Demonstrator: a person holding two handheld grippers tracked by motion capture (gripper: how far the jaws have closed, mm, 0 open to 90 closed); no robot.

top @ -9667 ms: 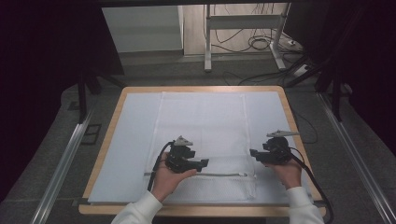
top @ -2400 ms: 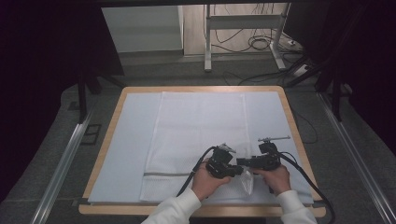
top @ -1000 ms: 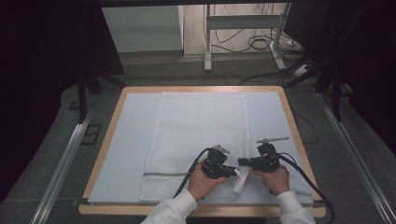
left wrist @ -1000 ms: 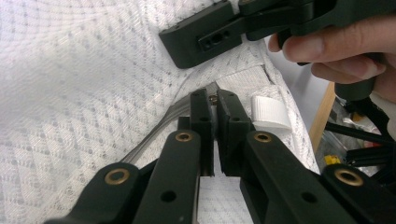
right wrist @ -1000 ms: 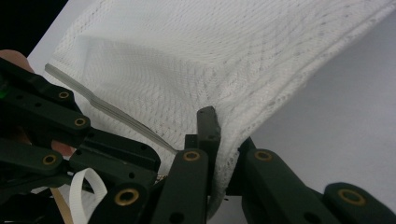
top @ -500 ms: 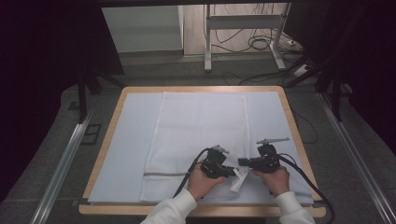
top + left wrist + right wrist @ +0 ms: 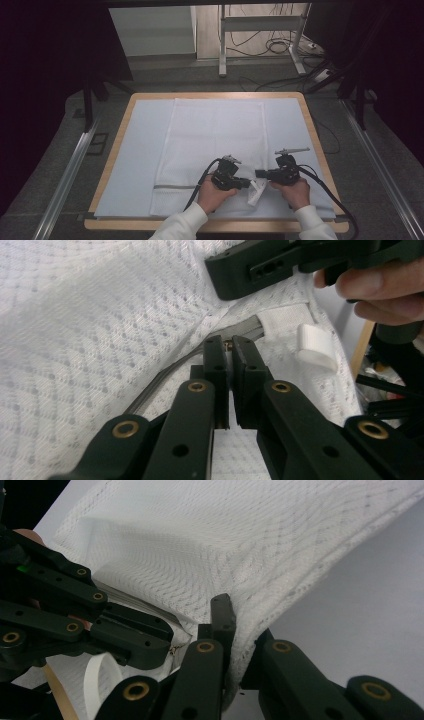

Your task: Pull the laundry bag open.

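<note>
My left gripper (image 7: 230, 347) pinched the zipper pull (image 7: 228, 344) right at its tip; my right gripper (image 7: 235, 630) clamped the mesh bag (image 7: 215, 135) beside it, so the zipper could slide.

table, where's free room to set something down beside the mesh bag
Bare blue mat lies left of the mesh bag, up to the wooden table edge. A narrower strip lies right of the bag. The near right corner is crowded: the left gripper and right gripper meet at the zipper.
</note>
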